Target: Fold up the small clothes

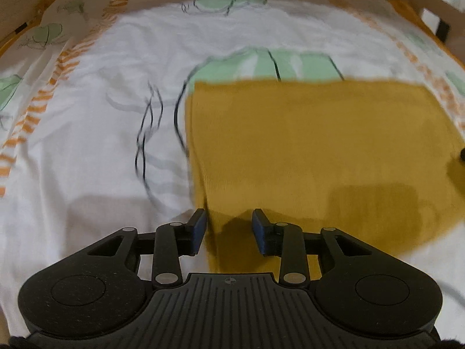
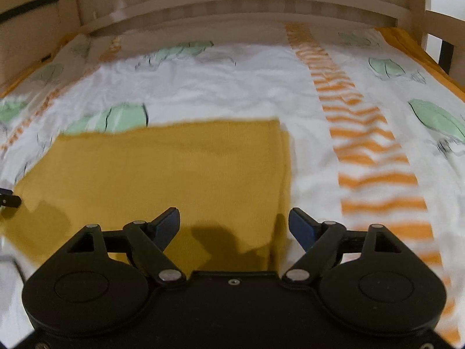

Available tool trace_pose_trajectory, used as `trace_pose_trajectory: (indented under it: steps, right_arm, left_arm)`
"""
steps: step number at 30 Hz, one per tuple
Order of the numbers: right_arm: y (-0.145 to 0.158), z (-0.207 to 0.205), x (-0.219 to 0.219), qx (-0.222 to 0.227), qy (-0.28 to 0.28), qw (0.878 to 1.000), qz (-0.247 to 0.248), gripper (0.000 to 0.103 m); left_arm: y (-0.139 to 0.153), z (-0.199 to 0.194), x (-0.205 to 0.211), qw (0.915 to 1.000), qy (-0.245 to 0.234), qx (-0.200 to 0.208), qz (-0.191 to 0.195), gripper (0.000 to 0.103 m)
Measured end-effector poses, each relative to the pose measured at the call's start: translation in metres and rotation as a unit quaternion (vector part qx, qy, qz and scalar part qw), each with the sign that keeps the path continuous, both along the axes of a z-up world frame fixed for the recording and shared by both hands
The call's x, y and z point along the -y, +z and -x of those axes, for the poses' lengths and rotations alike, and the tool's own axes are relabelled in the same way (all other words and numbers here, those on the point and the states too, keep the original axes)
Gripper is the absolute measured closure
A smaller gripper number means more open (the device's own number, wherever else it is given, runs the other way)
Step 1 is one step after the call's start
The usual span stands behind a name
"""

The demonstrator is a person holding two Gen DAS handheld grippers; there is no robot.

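Note:
A mustard-yellow garment [image 1: 314,151] lies flat on the bed, folded into a rough rectangle; it also shows in the right wrist view [image 2: 174,174]. My left gripper [image 1: 229,226] is open and empty, hovering over the garment's near left edge. My right gripper [image 2: 234,226] is open wide and empty, over the garment's near right edge. A dark tip of the right gripper [image 1: 462,154] shows at the right edge of the left wrist view. The left gripper's tip [image 2: 8,199] shows at the left edge of the right wrist view.
The bed sheet [image 1: 101,122] is white with green leaf prints and orange striped bands [image 2: 372,157]. A wooden headboard [image 2: 232,3] stands at the far end. A wooden rail [image 1: 436,3] runs at the back right.

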State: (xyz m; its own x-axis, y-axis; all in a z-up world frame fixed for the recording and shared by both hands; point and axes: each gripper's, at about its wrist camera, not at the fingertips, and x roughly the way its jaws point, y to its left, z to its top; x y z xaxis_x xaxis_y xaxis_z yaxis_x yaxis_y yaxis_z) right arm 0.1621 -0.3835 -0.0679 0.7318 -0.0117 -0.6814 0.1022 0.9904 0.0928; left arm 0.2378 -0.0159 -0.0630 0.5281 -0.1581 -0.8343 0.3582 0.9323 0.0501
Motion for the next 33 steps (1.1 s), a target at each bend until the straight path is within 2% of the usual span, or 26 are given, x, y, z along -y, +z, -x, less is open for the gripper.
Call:
trace_pose_trajectory:
  steps: [4, 9, 11, 21, 25, 27, 29, 31, 33]
  right_arm:
    - [-0.015, 0.025, -0.005, -0.025, 0.006, 1.000, 0.004, 0.018]
    - [-0.024, 0.049, 0.003, 0.000, -0.015, 0.999, -0.039, 0.010]
    - [-0.026, 0.054, 0.004, 0.010, -0.014, 0.998, -0.055, 0.001]
    - [-0.036, 0.064, 0.006, 0.049, -0.010, 0.996, -0.074, 0.000]
    - [-0.037, 0.064, 0.008, 0.052, -0.010, 0.995, -0.081, 0.000]
    - [-0.037, 0.065, 0.010, 0.055, -0.011, 0.995, -0.088, 0.000]
    - [-0.038, 0.067, 0.013, 0.062, -0.011, 0.993, -0.101, 0.000]
    - [-0.039, 0.070, 0.019, 0.070, -0.012, 0.990, -0.122, 0.000]
    - [-0.040, 0.073, 0.027, 0.081, -0.014, 0.985, -0.153, 0.000]
  left_arm:
    - [-0.008, 0.026, -0.005, 0.9996, 0.003, 0.021, -0.017, 0.060]
    - [-0.011, 0.034, -0.007, 0.9983, 0.041, 0.039, -0.015, 0.046]
    - [-0.012, 0.033, -0.011, 0.9969, 0.067, 0.041, -0.006, 0.037]
    - [-0.019, 0.046, -0.018, 0.9919, 0.096, 0.079, 0.026, 0.028]
    - [-0.010, 0.044, -0.019, 0.9937, 0.096, 0.046, 0.035, 0.028]
    - [-0.002, 0.041, -0.021, 0.9941, 0.089, 0.005, 0.060, 0.028]
    - [0.008, 0.041, -0.021, 0.9907, 0.094, -0.025, 0.096, 0.028]
    - [0.020, 0.041, -0.016, 0.9882, 0.098, -0.031, 0.114, 0.028]
    - [0.032, 0.040, -0.001, 0.9893, 0.090, -0.024, 0.113, 0.028]
